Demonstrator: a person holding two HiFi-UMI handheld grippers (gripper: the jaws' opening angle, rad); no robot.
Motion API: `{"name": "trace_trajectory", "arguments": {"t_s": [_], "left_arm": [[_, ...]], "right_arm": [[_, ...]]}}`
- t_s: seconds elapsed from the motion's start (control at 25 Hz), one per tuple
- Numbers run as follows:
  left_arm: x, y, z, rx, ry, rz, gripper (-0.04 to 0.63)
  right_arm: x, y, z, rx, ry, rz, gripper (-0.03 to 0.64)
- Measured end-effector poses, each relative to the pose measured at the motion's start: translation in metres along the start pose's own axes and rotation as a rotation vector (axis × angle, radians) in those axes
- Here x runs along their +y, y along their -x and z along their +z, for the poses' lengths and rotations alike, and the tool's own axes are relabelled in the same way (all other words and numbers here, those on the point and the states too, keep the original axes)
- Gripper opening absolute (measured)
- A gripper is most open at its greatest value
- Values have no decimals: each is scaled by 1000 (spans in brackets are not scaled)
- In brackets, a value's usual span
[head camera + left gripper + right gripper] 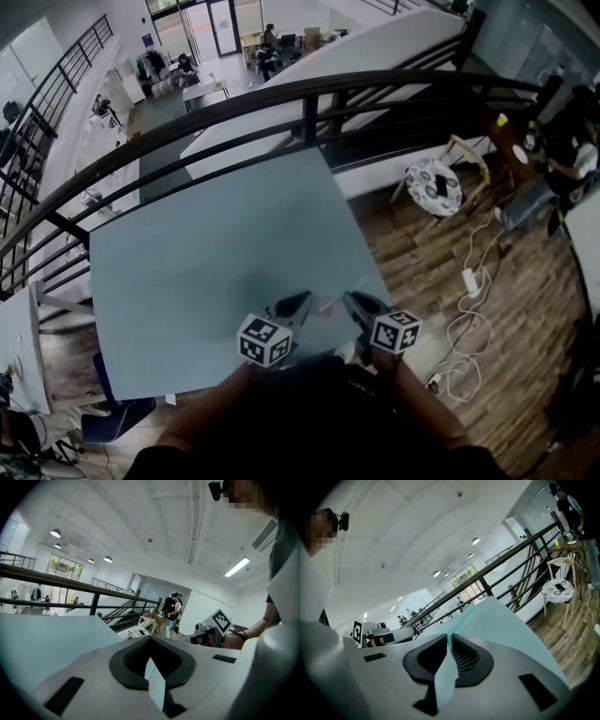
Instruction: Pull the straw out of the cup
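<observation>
Both grippers hang close together over the near right corner of the pale blue table (pixel 206 253). My left gripper (pixel 302 302) has its tips meeting (pixel 150 638), and only a pale sliver shows in the hollow behind them. My right gripper (pixel 354 300) keeps a narrow slit between its pads (pixel 449 635). A thin pale line, apparently the straw (pixel 330 305), runs from the right fingertips toward the left gripper. A faint glassy haze (pixel 314 328) lies below the two grippers. I cannot make out a cup with certainty. Each gripper view shows the other gripper alongside.
A dark curved railing (pixel 309 94) borders the table's far side, with a lower floor and people beyond it. A chair with a round cushion (pixel 434 186) and loose cables (pixel 469 281) are on the wooden floor at right. A blue chair (pixel 117 417) stands near left.
</observation>
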State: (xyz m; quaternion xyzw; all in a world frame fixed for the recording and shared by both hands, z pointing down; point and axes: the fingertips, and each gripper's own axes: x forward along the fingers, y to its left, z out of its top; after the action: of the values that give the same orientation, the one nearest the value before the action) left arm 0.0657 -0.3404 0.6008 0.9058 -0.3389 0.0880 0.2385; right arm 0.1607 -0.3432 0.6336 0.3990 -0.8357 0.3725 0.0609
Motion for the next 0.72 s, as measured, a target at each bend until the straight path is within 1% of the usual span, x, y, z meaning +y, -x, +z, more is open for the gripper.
{"name": "trace_trajectory", "arguments": {"t_s": [0.2, 0.32, 0.4, 0.64, 0.72], "left_arm": [[-4, 16, 2, -8, -21, -15, 11], [-6, 27, 0, -7, -28, -28, 11], [-5, 33, -3, -4, -29, -38, 11], [-10, 44, -11, 17, -40, -80, 11], [-10, 46, -15, 26, -41, -91, 11]], "right_arm": [[20, 12, 4, -40, 24, -6, 44], [35, 16, 4, -51, 73, -21, 44], [47, 17, 4, -58, 108, -23, 44], [76, 21, 1, -82, 156, -31, 44], [81, 23, 0, -90, 156, -34, 44]]}}
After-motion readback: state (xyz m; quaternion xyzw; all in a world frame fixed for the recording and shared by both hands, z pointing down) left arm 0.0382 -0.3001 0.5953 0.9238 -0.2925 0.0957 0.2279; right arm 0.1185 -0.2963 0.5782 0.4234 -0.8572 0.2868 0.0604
